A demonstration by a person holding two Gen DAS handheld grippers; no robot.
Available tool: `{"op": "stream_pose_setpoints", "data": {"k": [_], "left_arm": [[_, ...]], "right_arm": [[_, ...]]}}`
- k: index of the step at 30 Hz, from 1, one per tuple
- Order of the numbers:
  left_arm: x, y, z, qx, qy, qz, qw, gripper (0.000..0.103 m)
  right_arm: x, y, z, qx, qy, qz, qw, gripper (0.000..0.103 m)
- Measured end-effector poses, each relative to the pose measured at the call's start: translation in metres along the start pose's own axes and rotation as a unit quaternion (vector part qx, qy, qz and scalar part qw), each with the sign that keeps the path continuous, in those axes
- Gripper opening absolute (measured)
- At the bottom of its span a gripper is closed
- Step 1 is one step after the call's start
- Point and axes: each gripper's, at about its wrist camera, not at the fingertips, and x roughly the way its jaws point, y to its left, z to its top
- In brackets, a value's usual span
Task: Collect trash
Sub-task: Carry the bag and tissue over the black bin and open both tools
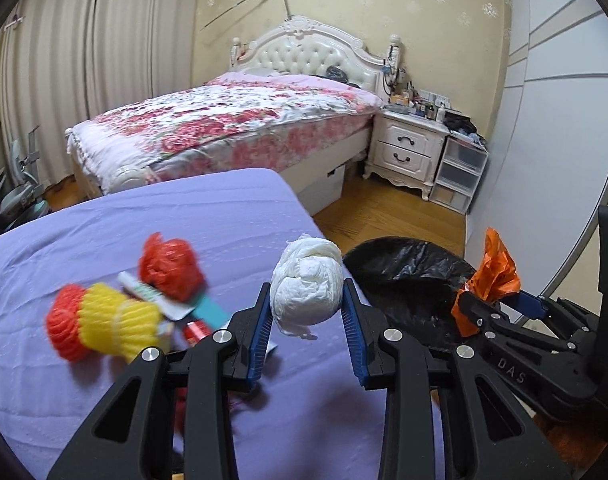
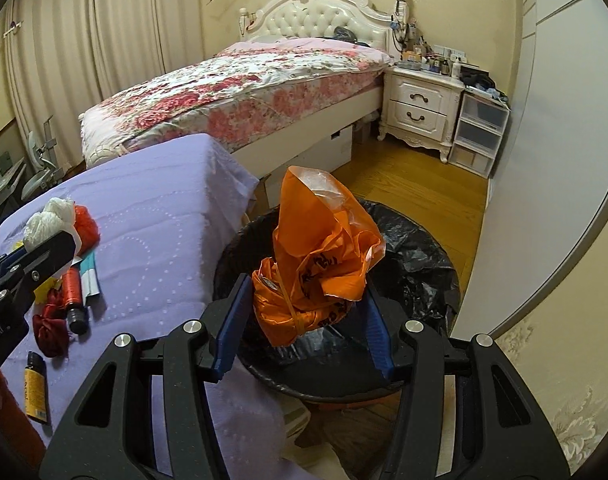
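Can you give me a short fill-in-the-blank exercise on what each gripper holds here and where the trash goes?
1. The left gripper is closed on a ball of crumpled ____ paper.
2. The right gripper holds a bag whose colour is ____.
3. The bin under that bag is lined with a ____ plastic liner.
4. The lighter lies on a cloth coloured ____.

Missing words: white; orange; black; purple
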Motion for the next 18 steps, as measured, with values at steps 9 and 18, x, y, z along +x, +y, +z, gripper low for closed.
{"op": "stream_pose_setpoints", "data": {"k": [9, 18], "left_arm": [[0.049, -0.033, 0.006, 0.025, 0.025, 0.000, 0.9994, 0.034], [0.078, -0.055, 0.009, 0.053, 0.037, 0.011, 0.9978, 0.035]], "right_arm": [[0.024, -0.028, 0.003, 0.023, 0.010, -0.023, 0.999, 0.052], [0.041, -0.047, 0.006, 0.046, 0.020, -0.026, 0.998, 0.052]]}}
